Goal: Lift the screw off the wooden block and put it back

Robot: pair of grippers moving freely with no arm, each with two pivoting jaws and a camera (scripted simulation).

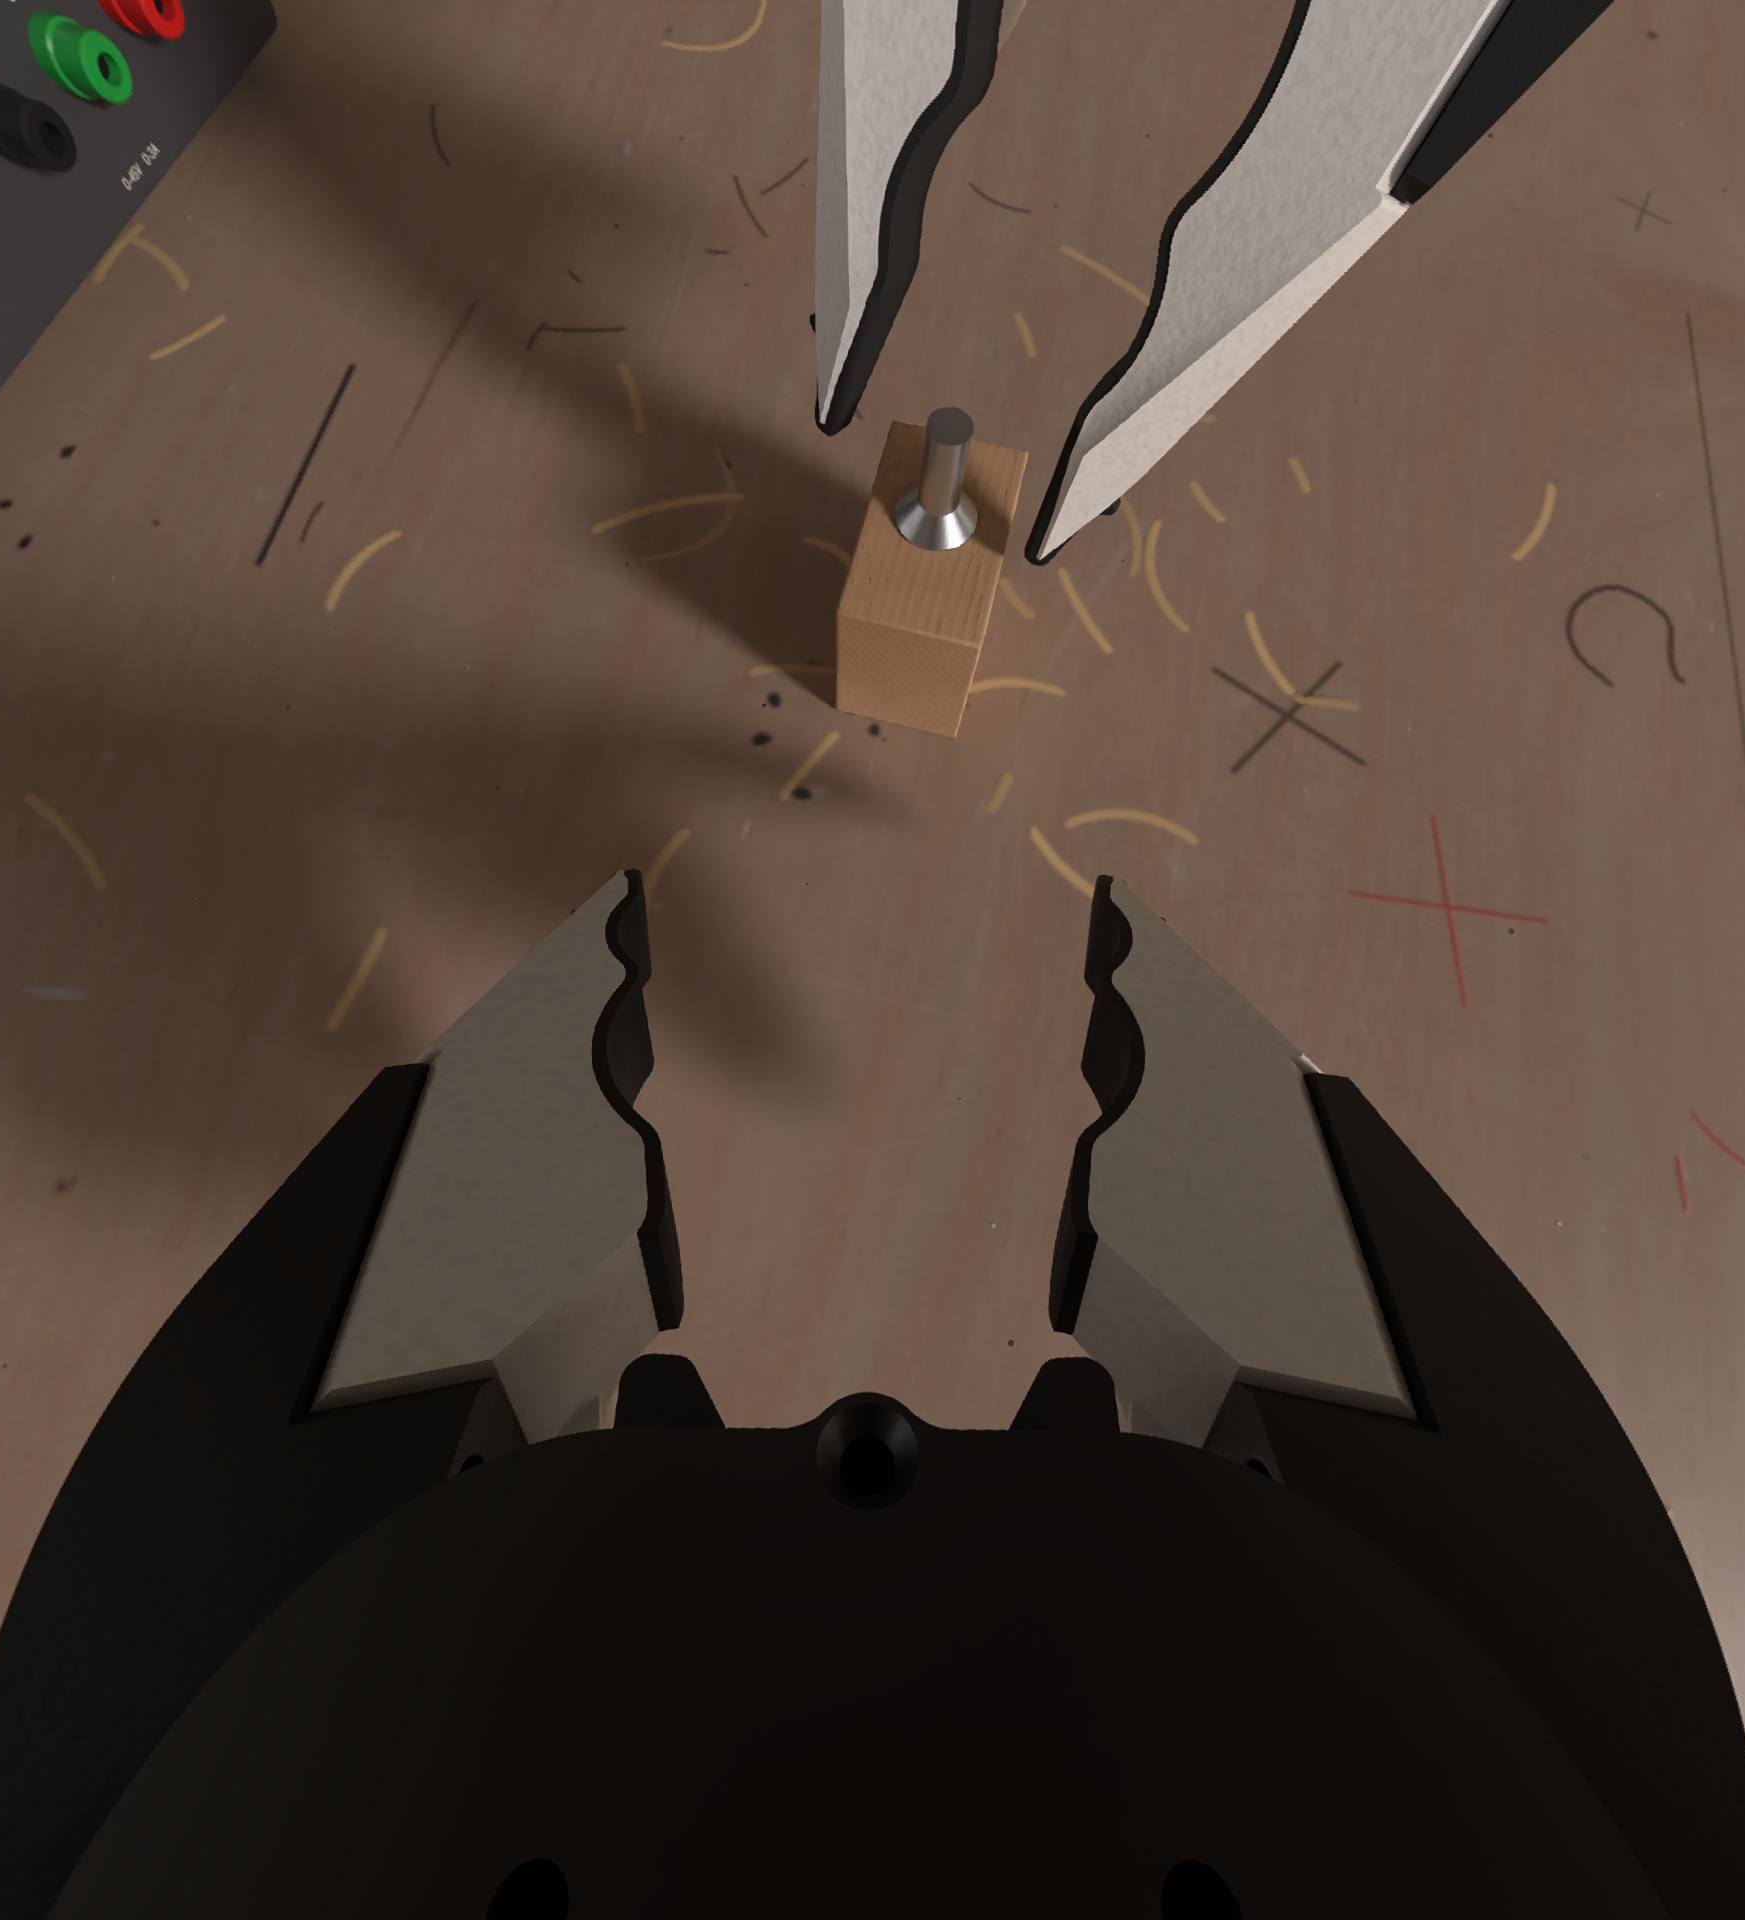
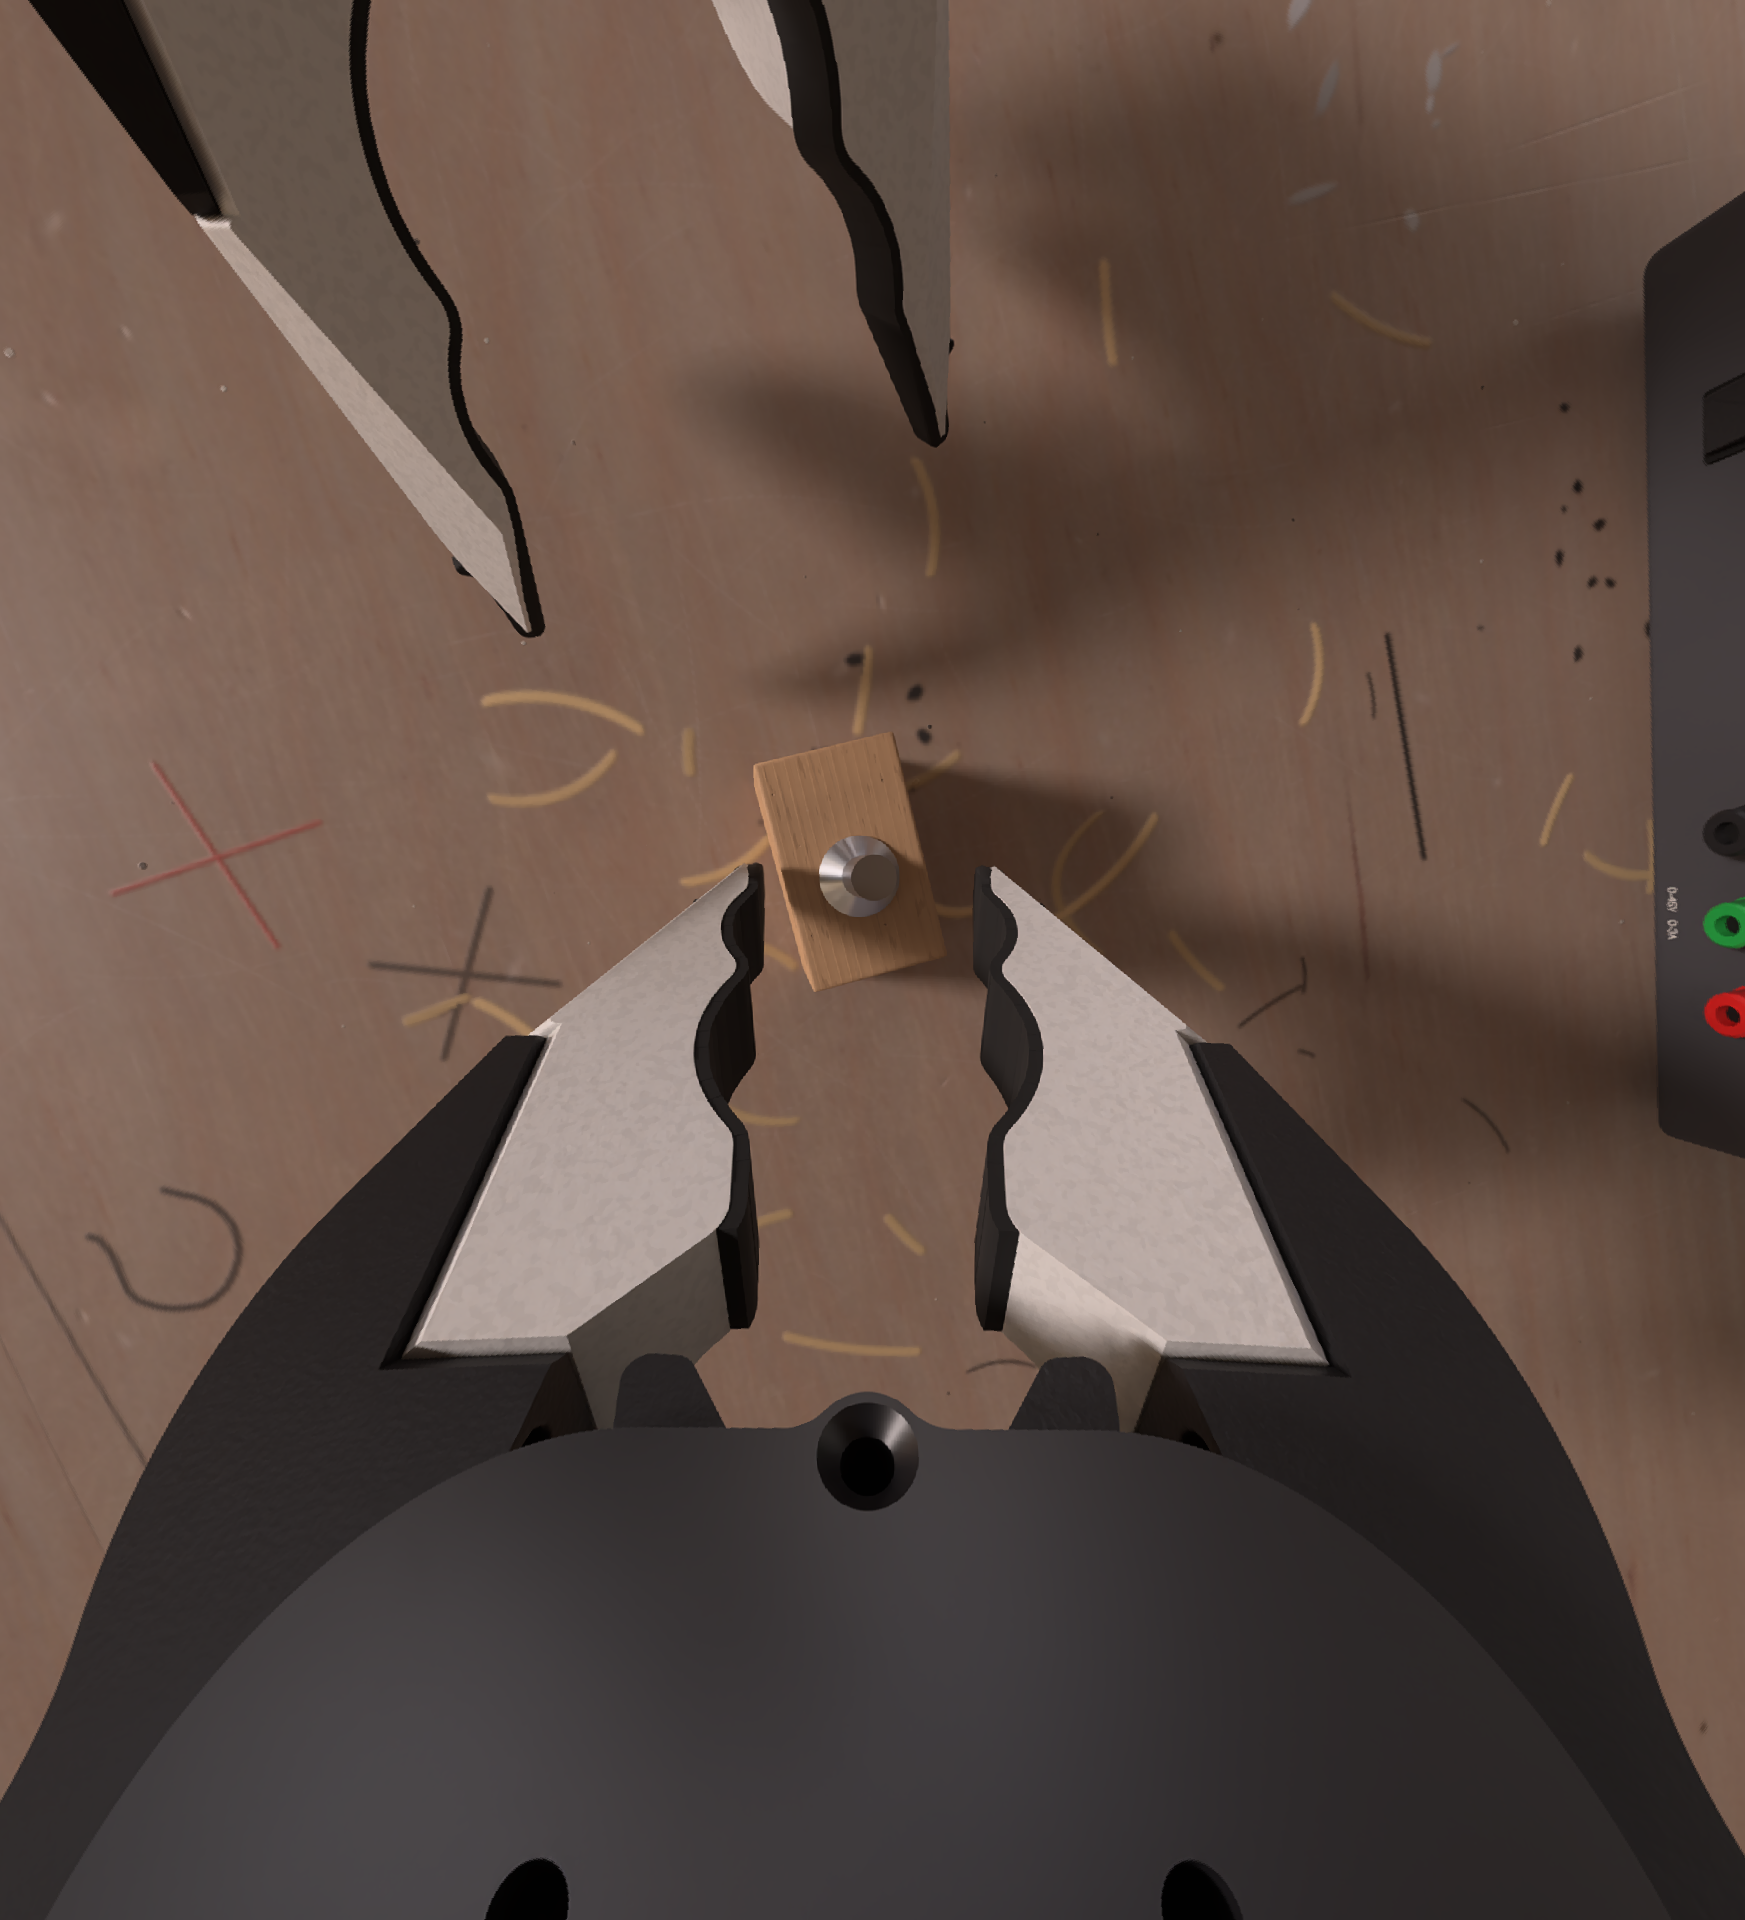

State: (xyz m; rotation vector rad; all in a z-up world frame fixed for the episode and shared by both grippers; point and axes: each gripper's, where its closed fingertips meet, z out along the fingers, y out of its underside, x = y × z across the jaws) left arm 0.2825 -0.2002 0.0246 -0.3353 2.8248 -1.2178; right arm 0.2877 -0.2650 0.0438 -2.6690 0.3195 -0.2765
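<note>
Centrally, the right tongs [image 2: 868, 883] stand open, fingertips level with the screw [image 2: 860, 878] and flanking it at 9 and 3 o'clock, touching nothing. That screw rests head-down, shank upright, on the top face of the wooden block [image 2: 847, 862], nearer the block's end that faces these tongs; the block itself sits on the desk [image 2: 224, 623]. Beyond it, toward 12 o'clock in the right wrist view, the left tongs [image 1: 868, 883] hover equally open and empty, well short of the block. At 3 o'clock lies a black instrument box [image 2: 1741, 727] bearing black, green and red sockets; pencil marks and pale shavings litter the desk around. Judged from this pose, the step in hand is the grasp: the right tongs should descend straight, centre the shank between the pads, and close on the shank above the flared head, so that the block is neither nudged nor tipped.
</note>
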